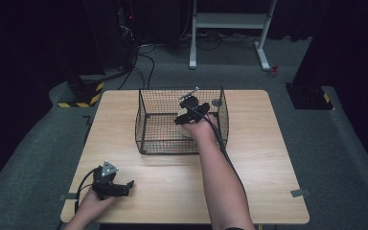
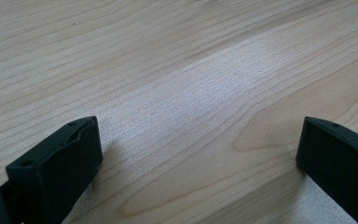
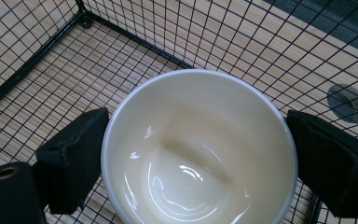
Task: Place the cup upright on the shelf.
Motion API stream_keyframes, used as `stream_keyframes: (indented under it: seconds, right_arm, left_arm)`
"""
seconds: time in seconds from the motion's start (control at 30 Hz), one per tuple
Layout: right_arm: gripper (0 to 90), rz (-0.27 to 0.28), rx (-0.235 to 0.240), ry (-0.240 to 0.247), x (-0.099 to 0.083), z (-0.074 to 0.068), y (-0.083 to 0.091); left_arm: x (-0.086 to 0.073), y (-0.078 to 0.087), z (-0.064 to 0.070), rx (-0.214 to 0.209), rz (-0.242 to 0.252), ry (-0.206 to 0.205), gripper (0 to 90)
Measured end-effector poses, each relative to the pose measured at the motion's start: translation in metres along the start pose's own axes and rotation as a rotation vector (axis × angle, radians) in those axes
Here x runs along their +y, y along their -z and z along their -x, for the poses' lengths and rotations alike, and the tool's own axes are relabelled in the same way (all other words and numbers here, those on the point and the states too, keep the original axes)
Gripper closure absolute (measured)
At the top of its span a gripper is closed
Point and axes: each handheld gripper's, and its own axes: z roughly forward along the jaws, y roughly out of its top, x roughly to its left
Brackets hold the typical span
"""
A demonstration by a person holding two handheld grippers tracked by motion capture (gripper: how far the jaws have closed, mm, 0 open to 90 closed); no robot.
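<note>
Cream bowl [image 3: 198, 154] inside the black wire basket [image 1: 146, 122].
Right gripper [image 3: 198, 161] clasps its rim on both sides; left gripper [image 2: 200, 158] rests spread apart on the wooden table [image 1: 258, 158], near left.

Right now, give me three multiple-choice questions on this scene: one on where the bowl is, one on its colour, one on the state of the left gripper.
1. Where is the bowl?
A. On the bare table beside the basket
B. Inside the wire basket, between the right gripper's jaws
C. On the floor

2. What colour is the bowl?
A. Cream white
B. Red
C. Dark blue

3. What state is the left gripper in?
A. Shut on a spoon
B. Shut on the bowl
C. Open over the table, holding nothing

Answers: 1 B, the right gripper view shows mesh all around the bowl and a jaw at each side of its rim. 2 A, its glazed inside is cream. 3 C, its jaws stand wide apart with bare wood between.
</note>
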Motion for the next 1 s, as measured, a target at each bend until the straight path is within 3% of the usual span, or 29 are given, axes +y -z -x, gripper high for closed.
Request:
stream_keyframes:
  seconds: [0.5, 1.0]
  right_arm:
    - [9.3, -0.023, 0.001, 0.02, 0.002, -0.005, -0.008]
    - [8.8, -0.055, 0.034, -0.01, 0.001, -0.004, -0.011]
  left_arm:
    - [0.0, 0.0, 0.0, 0.0, 0.0, -0.001, 0.5]
    - [0.0, 0.0, 0.0, 0.0, 0.0, -0.001, 0.5]
